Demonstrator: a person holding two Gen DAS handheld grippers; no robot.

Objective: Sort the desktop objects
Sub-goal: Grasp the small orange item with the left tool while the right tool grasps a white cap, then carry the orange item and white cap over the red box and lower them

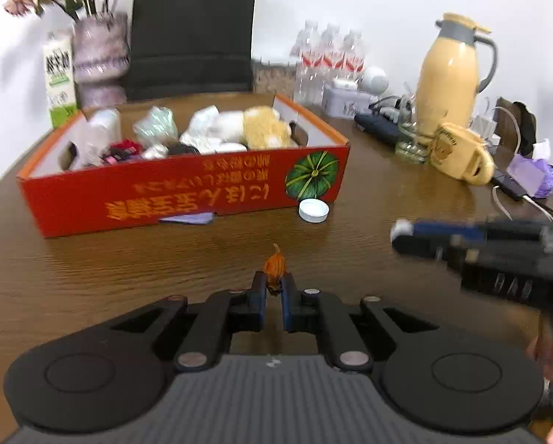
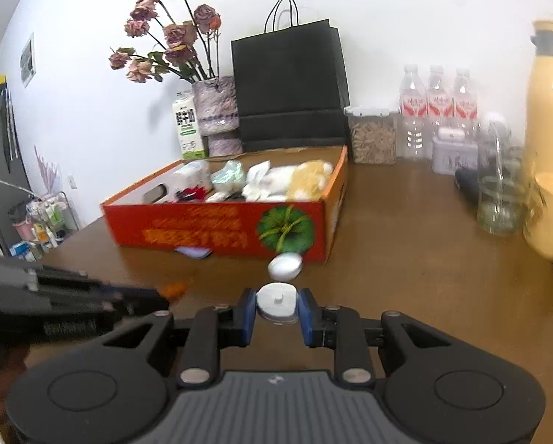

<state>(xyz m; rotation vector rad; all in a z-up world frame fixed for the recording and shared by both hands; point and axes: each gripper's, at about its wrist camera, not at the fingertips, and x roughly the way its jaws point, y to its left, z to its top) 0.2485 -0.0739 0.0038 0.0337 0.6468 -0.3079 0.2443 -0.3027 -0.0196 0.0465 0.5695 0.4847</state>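
Observation:
A red cardboard box (image 1: 173, 192) with a pumpkin picture holds several soft items; it also shows in the right wrist view (image 2: 202, 229). My left gripper (image 1: 274, 285) is shut on a small orange wrapper-like object (image 1: 275, 264) above the brown table. My right gripper (image 2: 277, 301) is shut on a small white round object (image 2: 276, 301); it shows blurred at the right of the left wrist view (image 1: 402, 235). A white cap (image 1: 314, 210) lies on the table by the box's front corner, also seen in the right wrist view (image 2: 285, 265). A purple item (image 1: 189, 218) pokes out from under the box.
A yellow thermos jug (image 1: 450, 74), a tipped yellow mug (image 1: 461, 159), a glass (image 1: 409, 140), cables and a purple pouch (image 1: 532, 177) crowd the right. Water bottles (image 1: 328, 63), a black bag (image 1: 191, 29), a vase (image 1: 99, 55) and a milk carton (image 1: 59, 77) stand behind the box.

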